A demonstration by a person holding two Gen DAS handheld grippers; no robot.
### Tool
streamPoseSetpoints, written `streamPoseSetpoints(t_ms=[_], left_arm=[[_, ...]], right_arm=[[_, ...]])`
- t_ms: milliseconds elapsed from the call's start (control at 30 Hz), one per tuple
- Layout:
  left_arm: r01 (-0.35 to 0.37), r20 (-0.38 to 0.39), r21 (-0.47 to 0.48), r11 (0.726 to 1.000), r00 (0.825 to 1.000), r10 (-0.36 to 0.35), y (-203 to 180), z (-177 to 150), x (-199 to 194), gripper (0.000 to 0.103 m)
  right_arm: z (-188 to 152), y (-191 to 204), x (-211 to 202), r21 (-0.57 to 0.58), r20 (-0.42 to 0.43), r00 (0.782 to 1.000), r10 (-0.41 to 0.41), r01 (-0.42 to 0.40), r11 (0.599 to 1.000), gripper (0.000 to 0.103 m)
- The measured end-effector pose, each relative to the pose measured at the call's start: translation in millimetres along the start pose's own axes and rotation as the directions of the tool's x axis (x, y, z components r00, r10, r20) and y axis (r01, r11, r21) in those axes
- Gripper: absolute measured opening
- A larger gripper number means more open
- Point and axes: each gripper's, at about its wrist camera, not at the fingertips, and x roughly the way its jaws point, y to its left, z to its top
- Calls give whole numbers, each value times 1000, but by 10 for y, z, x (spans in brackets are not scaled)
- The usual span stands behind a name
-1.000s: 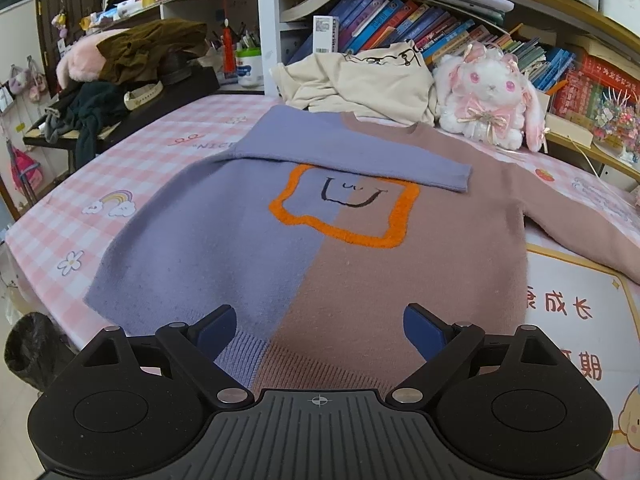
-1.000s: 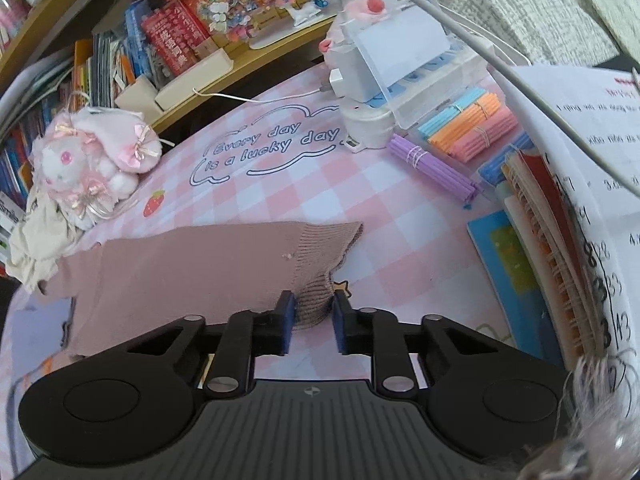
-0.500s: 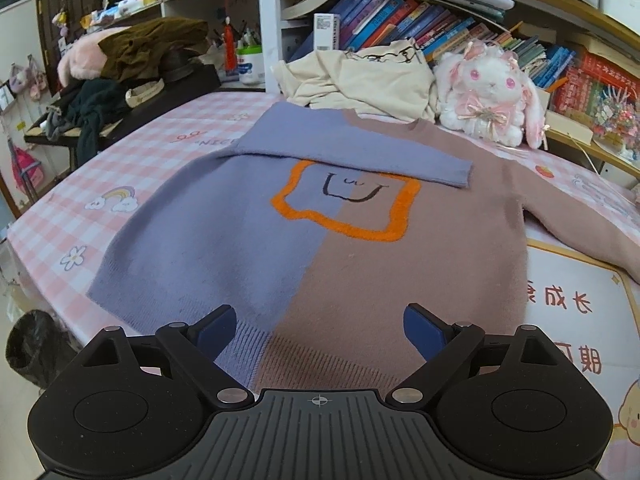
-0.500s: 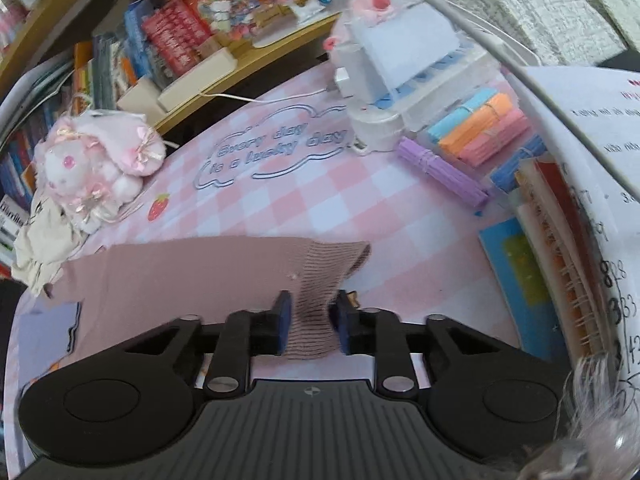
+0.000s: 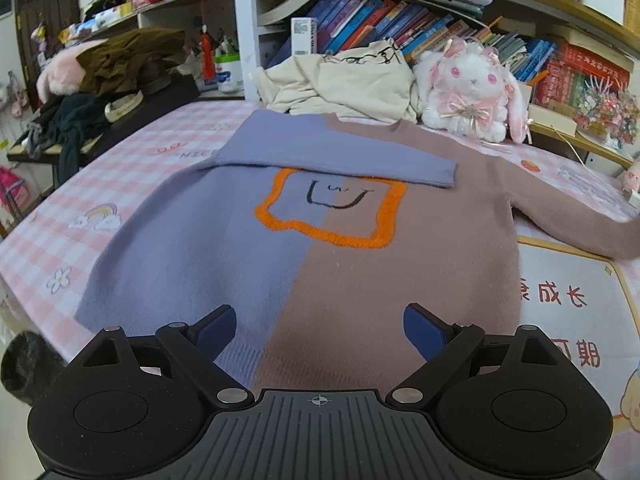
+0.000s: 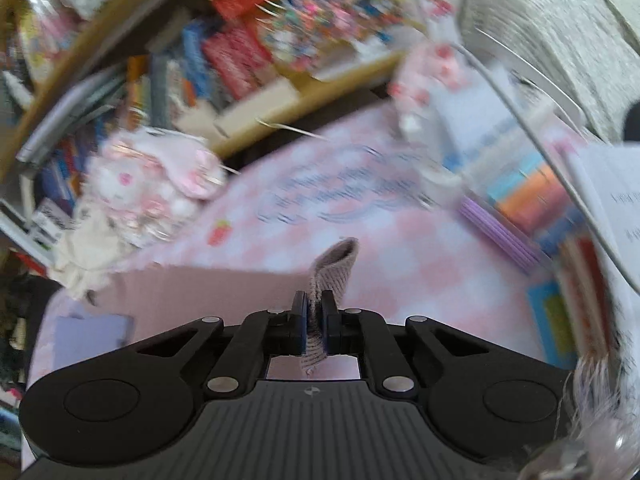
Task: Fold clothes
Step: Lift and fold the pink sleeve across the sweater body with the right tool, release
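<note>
- The sweater [image 5: 320, 240], half lavender-blue and half dusty brown, lies flat and face up on the pink checked surface [image 5: 36, 248], with an orange-outlined smiling square on its chest.
- Its blue sleeve [image 5: 336, 160] is folded across the upper chest, the cuff end resting on the brown half just above the orange outline.
- The brown sleeve [image 5: 580, 228] stretches away to the right edge of the left wrist view, over the surface and past a printed sheet with red characters [image 5: 560, 300].
- The left gripper [image 5: 319, 326] hovers just above the sweater's ribbed hem, jaws spread wide with nothing between them.
- The right gripper [image 6: 314, 320] is clamped on the ribbed cuff [image 6: 334, 268] of the brown sleeve; the cuff stands upright between the narrow jaws, raised off the surface.
- The right wrist view is strongly blurred, so finer detail there cannot be made out.
- Behind the sweater's collar sits a crumpled cream garment [image 5: 344, 84], and just beside it a white and pink plush rabbit [image 5: 472, 96], both against a shelf of books [image 5: 400, 28].
- Dark clothes [image 5: 120, 64] are heaped at far left.
</note>
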Motion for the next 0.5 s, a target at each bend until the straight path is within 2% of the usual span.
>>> streamPoseSetpoints(t_ms=[200, 500], left_arm=[[29, 33, 72, 997, 999, -32, 101, 57, 26, 93], [100, 101, 212, 972, 987, -123, 493, 258, 69, 98]], right_arm=[[139, 675, -1, -90, 31, 995, 96, -93, 992, 7], [105, 1958, 231, -215, 38, 985, 166, -154, 964, 7]])
